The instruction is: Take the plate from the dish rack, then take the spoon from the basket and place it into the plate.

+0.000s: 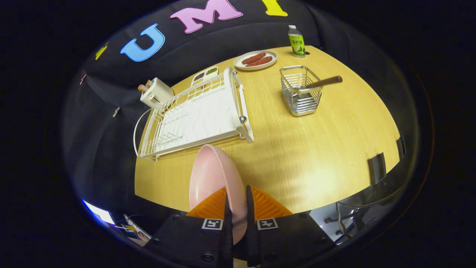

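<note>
In the gripper view, the gripper (236, 208) sits at the bottom centre of the frame with its fingers closed on the rim of the pink plate (214, 178), one finger on each face. The plate stands on edge in the grip, rising out of the fingers toward the middle of the frame, clear of the table (316, 149). Just beyond it, left of centre, lies the white dish rack (193, 119), now without any dish in it. In the upper right of the frame stands the wire basket (300, 91), well apart from the plate, with the spoon (323, 82) in it, its brown handle sticking out over the rim to the right. A plate of sausages (256, 60) and a green bottle (296, 41) sit at the far edge, a toaster (155, 92) at the upper left.

The plate looks stiff, light and smooth, probably plastic or melamine, so it could slip or swing in a rim pinch; holding it squarely at the edge seems right. The spoon should be light and rigid, and the jutting handle is the obvious place to take it.
</note>
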### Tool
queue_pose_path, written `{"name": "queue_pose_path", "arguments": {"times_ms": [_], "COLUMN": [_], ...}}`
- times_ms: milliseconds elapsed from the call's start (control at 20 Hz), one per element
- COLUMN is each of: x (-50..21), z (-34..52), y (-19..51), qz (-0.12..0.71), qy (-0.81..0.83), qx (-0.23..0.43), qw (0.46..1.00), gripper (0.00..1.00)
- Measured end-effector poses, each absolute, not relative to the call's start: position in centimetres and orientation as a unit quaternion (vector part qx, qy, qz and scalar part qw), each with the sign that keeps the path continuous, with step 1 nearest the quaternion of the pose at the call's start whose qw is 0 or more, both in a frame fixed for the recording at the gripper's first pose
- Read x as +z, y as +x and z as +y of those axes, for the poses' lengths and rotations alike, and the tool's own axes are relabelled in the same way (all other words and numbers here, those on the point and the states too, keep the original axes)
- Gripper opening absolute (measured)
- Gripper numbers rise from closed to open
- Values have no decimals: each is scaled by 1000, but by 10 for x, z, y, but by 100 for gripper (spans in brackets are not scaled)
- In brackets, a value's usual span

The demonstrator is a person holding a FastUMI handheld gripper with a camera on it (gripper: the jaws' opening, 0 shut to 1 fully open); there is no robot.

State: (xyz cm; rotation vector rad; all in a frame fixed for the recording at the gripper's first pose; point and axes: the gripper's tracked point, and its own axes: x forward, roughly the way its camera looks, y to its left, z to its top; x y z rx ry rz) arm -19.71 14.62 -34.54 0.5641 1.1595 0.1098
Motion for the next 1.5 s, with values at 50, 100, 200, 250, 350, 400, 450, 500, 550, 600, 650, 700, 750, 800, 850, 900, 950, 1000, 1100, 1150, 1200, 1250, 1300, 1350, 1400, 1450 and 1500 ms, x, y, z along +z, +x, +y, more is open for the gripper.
{"name": "queue_pose_path", "arguments": {"times_ms": [50, 100, 200, 250, 350, 400, 450, 500, 550, 600, 650, 700, 750, 800, 850, 900, 950, 1000, 1100, 1150, 1200, 1250, 1300, 1350, 1400, 1450, 1500], "x": [-352, -355, -360, -364, -372, -376, -379, -381, -386, -385, -389, -395, -401, -405, -405, -400, -396, -395, -393, -389, -385, -380, -374, -368, -360, -348, -337], "z": [151, 154, 161, 164, 164, 164, 166, 166, 166, 163, 160, 156, 149, 140, 136, 137, 136, 132, 123, 117, 111, 104, 95, 85, 76, 65, 56], "y": [-197, -196, -191, -187, -184, -184, -180, -180, -176, -177, -176, -178, -178, -179, -178, -176, -173, -170, -165, -162, -159, -155, -153, -149, -146, -143, -138], "qz": [542, 543, 540, 541, 541, 543, 539, 540, 538, 536, 536, 540, 544, 546, 542, 537, 531, 526, 517, 508, 500, 491, 481, 469, 457, 444, 429], "qy": [273, 278, 286, 289, 274, 267, 272, 276, 283, 288, 287, 276, 256, 235, 227, 232, 237, 232, 217, 214, 210, 204, 196, 188, 181, 175, 168], "qx": [54, 58, 73, 78, 79, 83, 84, 82, 78, 73, 63, 52, 41, 31, 27, 28, 26, 23, 15, 10, 5, 0, -5, -9, -13, -16, -20], "qw": [793, 790, 788, 786, 791, 792, 793, 791, 790, 790, 791, 793, 798, 804, 809, 811, 813, 818, 828, 834, 840, 847, 854, 863, 871, 879, 887], "gripper": [18, 18, 18, 18, 18, 18, 18, 18, 18, 19, 19, 22, 25, 28, 27, 32, 37, 43, 59, 65, 78, 85, 93, 94, 94, 94, 94]}}
